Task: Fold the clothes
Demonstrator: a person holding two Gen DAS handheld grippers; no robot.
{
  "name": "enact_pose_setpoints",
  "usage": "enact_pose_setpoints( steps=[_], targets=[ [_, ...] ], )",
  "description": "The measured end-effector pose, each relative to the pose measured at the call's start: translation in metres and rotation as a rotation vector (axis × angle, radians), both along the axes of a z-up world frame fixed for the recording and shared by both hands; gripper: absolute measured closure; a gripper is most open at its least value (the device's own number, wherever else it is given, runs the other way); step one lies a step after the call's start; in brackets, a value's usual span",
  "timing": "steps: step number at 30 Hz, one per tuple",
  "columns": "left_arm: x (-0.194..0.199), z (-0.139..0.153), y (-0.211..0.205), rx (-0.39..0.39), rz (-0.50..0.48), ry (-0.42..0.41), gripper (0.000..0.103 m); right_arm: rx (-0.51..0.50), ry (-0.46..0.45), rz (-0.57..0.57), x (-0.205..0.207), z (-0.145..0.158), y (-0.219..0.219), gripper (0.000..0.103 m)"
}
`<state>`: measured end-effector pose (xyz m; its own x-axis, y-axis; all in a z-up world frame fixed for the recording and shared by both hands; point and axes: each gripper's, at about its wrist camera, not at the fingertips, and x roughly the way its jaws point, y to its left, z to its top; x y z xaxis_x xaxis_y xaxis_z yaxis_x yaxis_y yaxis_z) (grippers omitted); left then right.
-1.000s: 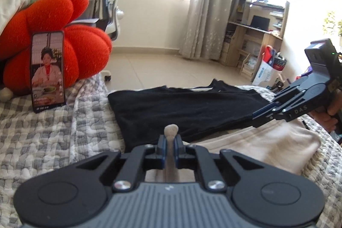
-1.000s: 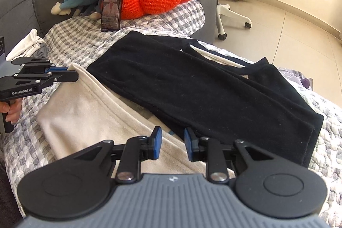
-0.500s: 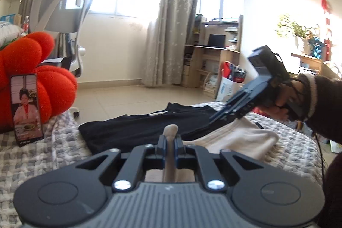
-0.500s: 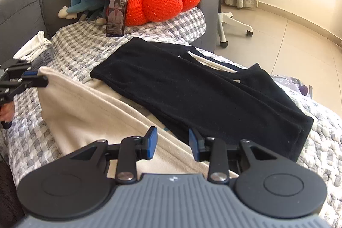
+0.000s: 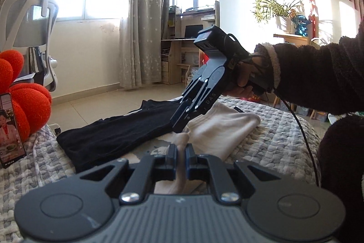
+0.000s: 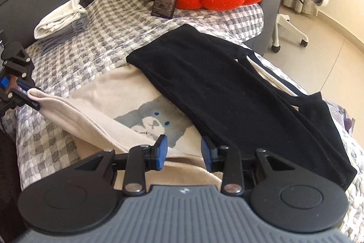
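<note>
Softly, cream fleece shirt (image 6: 95, 115) (cat-printed) in left gripper (image 5: 179, 157)

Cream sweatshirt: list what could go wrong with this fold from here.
1. Only the left gripper is shut on the cream sweatshirt; the right gripper is open above it, so the lifted edge may sag or twist.
2. The black garment lies over part of the sweatshirt, so pulling further could drag or rumple it.
3. The left fingers pinch just a small bit of cloth, which might slip out.
</note>
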<state>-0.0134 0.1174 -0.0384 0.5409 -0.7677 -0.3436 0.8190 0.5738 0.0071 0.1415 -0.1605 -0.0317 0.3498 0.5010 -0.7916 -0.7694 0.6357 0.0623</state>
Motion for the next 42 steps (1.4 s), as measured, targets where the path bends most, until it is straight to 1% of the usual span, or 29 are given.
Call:
enact_pose_setpoints(
  steps=[4,7,11,15,18,24,28,32,35,36,38,42],
  targets=[
    [-0.009,-0.002,-0.004,0.024,-0.035,0.0,0.096,-0.03,-0.008,0.035,-0.008,0.002,-0.003,0.066],
    [-0.014,-0.002,-0.005,0.032,-0.047,-0.002,0.096,-0.042,-0.016,0.037,-0.014,0.003,-0.011,0.066],
    [-0.01,0.0,0.004,0.004,-0.019,0.008,0.096,-0.043,-0.024,0.04,-0.021,0.006,-0.021,0.066],
    [-0.008,0.002,0.005,-0.014,-0.01,0.015,0.096,-0.077,-0.035,0.058,-0.025,0.003,-0.016,0.066],
    [-0.008,0.003,0.005,-0.02,0.004,0.013,0.096,-0.106,-0.049,0.112,-0.031,0.0,-0.007,0.066],
    [-0.003,0.005,0.009,-0.048,0.028,0.021,0.096,-0.19,-0.107,0.19,-0.041,-0.006,0.008,0.066],
    [0.001,0.006,0.011,-0.065,0.056,0.025,0.096,-0.216,-0.133,0.239,-0.044,-0.008,0.019,0.066],
    [0.009,0.006,0.015,-0.089,0.088,0.041,0.096,-0.203,-0.145,0.283,-0.048,-0.006,0.026,0.066],
    [0.011,0.006,0.018,-0.098,0.095,0.047,0.096,-0.201,-0.152,0.28,-0.046,-0.006,0.03,0.068],
    [0.011,0.006,0.018,-0.098,0.096,0.048,0.096,-0.198,-0.149,0.277,-0.045,-0.006,0.03,0.071],
    [0.012,0.006,0.018,-0.096,0.101,0.048,0.096,-0.195,-0.144,0.282,-0.045,-0.006,0.031,0.072],
    [0.012,0.005,0.021,-0.097,0.11,0.052,0.096,-0.199,-0.163,0.293,-0.051,-0.004,0.029,0.072]
  ],
)
